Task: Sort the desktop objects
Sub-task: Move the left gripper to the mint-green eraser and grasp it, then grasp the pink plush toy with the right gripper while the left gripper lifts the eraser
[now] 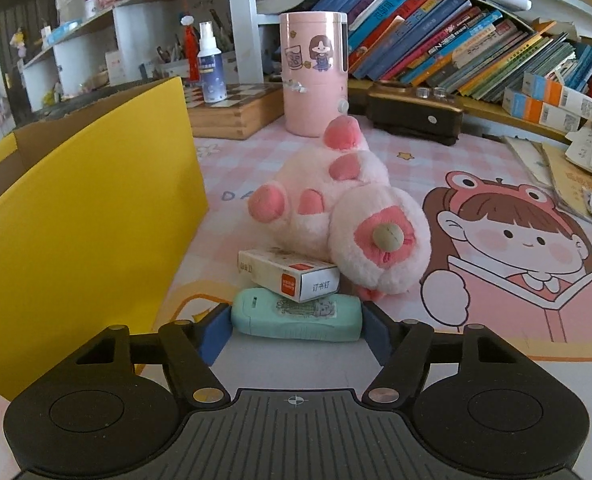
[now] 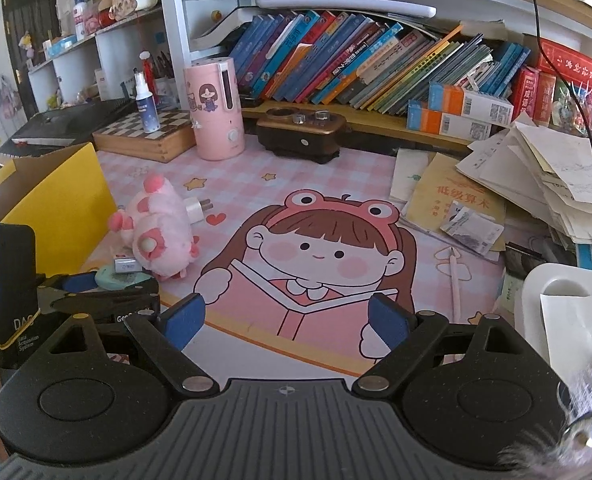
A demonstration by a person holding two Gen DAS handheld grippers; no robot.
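Sorting barely begun: left gripper fingers bracket the mint-green plastic case on the desk, contact uncertain, beside the yellow cardboard box; right gripper gapes empty; staple box and pink plush toy remain unsorted.

Left gripper: black frame, two round flat discs on body, ribbed grey centre plate with small crosshair mark, silver pivot screws, blue pads on fingers. Right gripper: same build, blue pads, speckled black finish. Black camera block with yellow trim, white lettering, lit screen.
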